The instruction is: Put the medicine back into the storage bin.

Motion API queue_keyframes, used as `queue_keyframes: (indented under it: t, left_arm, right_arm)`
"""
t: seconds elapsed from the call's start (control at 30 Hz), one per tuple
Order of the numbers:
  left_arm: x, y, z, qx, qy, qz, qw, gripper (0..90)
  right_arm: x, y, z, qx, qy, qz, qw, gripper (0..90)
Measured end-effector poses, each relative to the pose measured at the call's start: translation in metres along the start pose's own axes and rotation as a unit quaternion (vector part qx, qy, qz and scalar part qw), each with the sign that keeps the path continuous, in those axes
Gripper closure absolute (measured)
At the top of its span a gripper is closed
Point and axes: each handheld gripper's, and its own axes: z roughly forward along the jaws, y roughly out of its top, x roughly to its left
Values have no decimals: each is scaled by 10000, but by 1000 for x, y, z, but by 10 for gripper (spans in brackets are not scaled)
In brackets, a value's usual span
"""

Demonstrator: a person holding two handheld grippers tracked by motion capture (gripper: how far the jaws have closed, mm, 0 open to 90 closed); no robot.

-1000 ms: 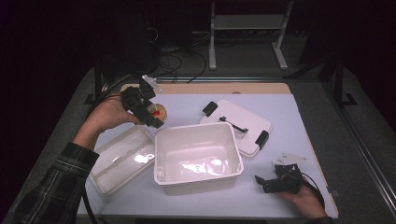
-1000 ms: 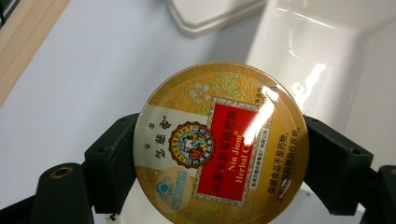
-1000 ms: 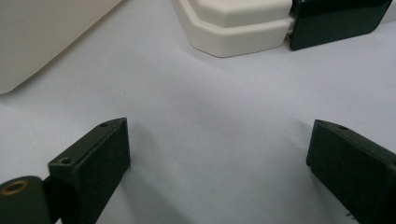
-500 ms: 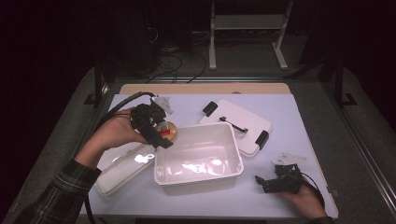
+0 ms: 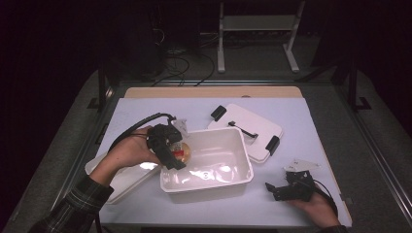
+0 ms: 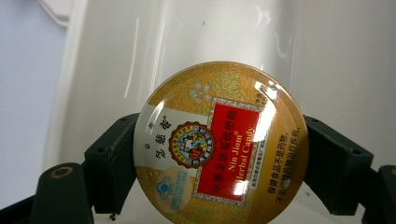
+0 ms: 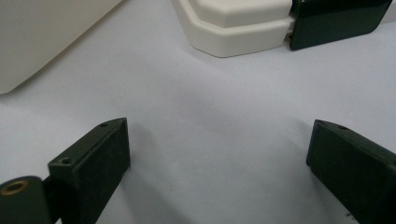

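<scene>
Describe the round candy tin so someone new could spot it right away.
Find the open white tub mid-table. At its left rim the left gripper clamps the candy tin by its edges. It's the sole colourful item: a gold disc with a red label.

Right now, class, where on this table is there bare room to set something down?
Free: the far strip of table behind the white tub, and the patch between the latched lid and right tongs. Crowded: the near left, with the shallow tray and left tongs.
</scene>
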Motion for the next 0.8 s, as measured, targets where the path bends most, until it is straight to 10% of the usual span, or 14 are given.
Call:
queue_keyframes:
  t: [0.8]
  left_arm:
    - [-4,-4,15,157,-81,49,9998,171]
  right_arm:
    - [0,0,0,-2,0,4,10000,56]
